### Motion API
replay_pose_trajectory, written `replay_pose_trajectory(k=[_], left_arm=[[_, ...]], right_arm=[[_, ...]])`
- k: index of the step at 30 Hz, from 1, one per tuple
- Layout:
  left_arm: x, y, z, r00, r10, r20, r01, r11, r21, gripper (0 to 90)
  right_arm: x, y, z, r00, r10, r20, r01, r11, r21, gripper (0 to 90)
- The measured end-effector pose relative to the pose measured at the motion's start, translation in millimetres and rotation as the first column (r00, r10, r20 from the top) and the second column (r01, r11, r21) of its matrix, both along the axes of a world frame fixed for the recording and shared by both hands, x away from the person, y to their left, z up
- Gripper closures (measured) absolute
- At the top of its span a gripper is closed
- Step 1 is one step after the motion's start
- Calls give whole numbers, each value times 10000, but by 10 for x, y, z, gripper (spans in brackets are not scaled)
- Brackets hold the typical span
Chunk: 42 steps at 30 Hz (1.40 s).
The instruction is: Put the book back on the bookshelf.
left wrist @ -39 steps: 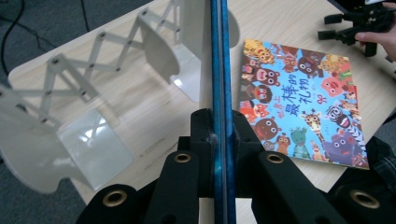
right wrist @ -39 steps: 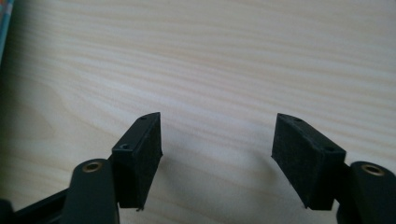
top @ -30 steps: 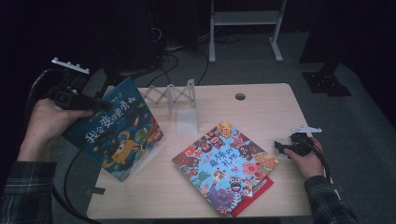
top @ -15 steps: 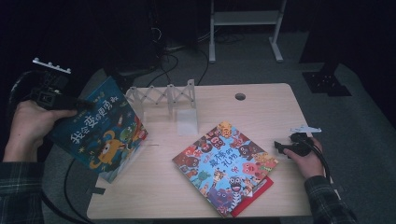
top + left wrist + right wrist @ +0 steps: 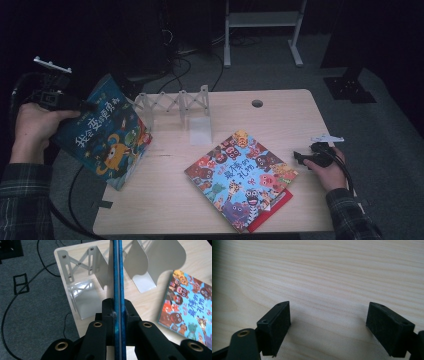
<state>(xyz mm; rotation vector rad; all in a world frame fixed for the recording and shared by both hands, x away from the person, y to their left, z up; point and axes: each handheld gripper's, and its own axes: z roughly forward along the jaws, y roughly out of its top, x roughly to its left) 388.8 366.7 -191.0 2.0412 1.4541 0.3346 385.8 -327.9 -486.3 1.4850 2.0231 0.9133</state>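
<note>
My left gripper (image 5: 82,106) is shut on the top edge of a blue picture book (image 5: 102,135), which hangs tilted over the table's left edge. In the left gripper view the book's thin blue edge (image 5: 117,277) runs straight up between the jaws of my left gripper (image 5: 117,312), with the white expanding book rack (image 5: 100,267) behind it. A second colourful picture book (image 5: 240,177) lies flat in the middle of the table over a red one (image 5: 272,210). My right gripper (image 5: 300,157) rests on the table at the right, open; between its pads (image 5: 275,327) is bare wood.
The white book rack (image 5: 177,107) stands at the table's back left with a clear divider (image 5: 200,131) in front of it. A cable hole (image 5: 257,103) sits near the back edge. Cables and a stand lie on the dark floor behind.
My left hand has carried the blue book further left and slightly down, off past the table's left edge. The right hand and the flat book have stayed put.
</note>
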Motion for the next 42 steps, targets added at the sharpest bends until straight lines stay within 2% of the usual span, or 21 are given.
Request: replay_pose_trajectory(k=[4, 9, 14, 17, 22, 28, 32, 36, 42], left_arm=[[93, -19, -15, 9997, 220, -73, -220, 9998, -19, 823], [229, 11, -86, 9971, 734, -204, -740, 9968, -312, 823], [361, 7, -138, 9956, 832, -432, -855, 9948, -547, 823], [406, -5, -138, 9951, 846, -508, -874, 9947, -541, 823], [373, 12, -115, 9941, 901, -605, -928, 9947, -437, 823], [259, 125, -82, 9929, 971, -687, -1002, 9940, -445, 823], [210, 187, -66, 9910, 1182, -630, -1199, 9925, -238, 823], [251, 224, -91, 9883, 1429, -525, -1441, 9894, -195, 822], [379, 200, -131, 9848, 1646, -553, -1668, 9852, -389, 822]], right_arm=[[0, 0, 0, 10000, 0, 0, 0, 10000, -1, 183], [-2, 7, 0, 10000, 53, -6, -53, 10000, -3, 181], [0, 19, 1, 9999, 101, -20, -101, 9999, -1, 178], [0, 21, 1, 9999, 106, -22, -106, 9999, -1, 178], [-1, 21, 1, 9999, 112, -21, -112, 9999, -3, 178], [-4, 25, 1, 9999, 112, -25, -112, 9999, -3, 178], [-2, 29, 0, 9999, 99, -26, -99, 10000, 2, 176], [-2, 34, 1, 10000, 93, -32, -93, 10000, 7, 175], [3, 36, 0, 9999, 109, -22, -109, 9999, 2, 174]])
